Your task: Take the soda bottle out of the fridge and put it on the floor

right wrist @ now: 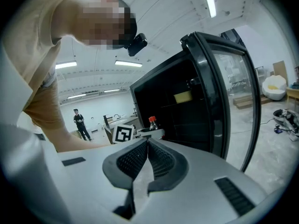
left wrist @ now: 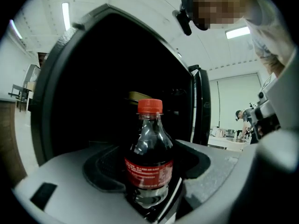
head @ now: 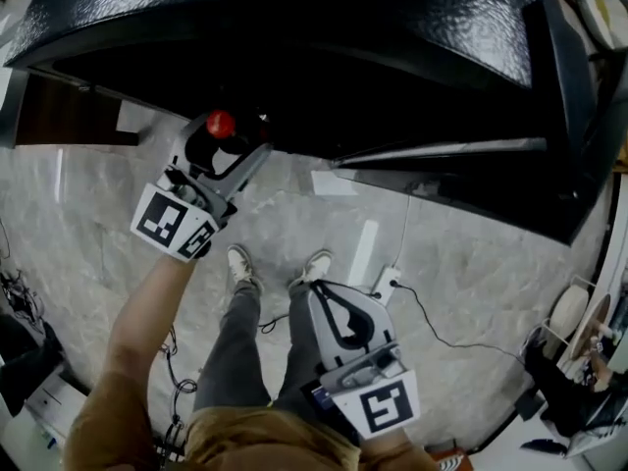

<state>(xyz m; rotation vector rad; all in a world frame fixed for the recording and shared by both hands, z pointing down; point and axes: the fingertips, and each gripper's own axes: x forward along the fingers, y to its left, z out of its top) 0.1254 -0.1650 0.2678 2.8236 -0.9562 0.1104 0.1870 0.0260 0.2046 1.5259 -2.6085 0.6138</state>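
A small soda bottle [left wrist: 149,157] with dark cola, a red label and a red cap stands upright between the jaws of my left gripper [head: 221,150], which is shut on its lower body. In the head view its red cap [head: 220,124] shows just in front of the black fridge [head: 294,27], whose dark inside [left wrist: 103,78] lies behind it. The right gripper view shows the bottle [right wrist: 152,122] outside the fridge opening, beside the open glass door [right wrist: 233,92]. My right gripper [head: 324,292] hangs lower, near the person's legs, shut with nothing in it.
A yellow item [right wrist: 183,97] sits on a shelf inside the fridge. A white power strip [head: 388,285] with a cable lies on the marble floor near the person's shoes [head: 240,263]. Clutter stands at the right edge [head: 569,312]. A person [right wrist: 81,124] stands far off.
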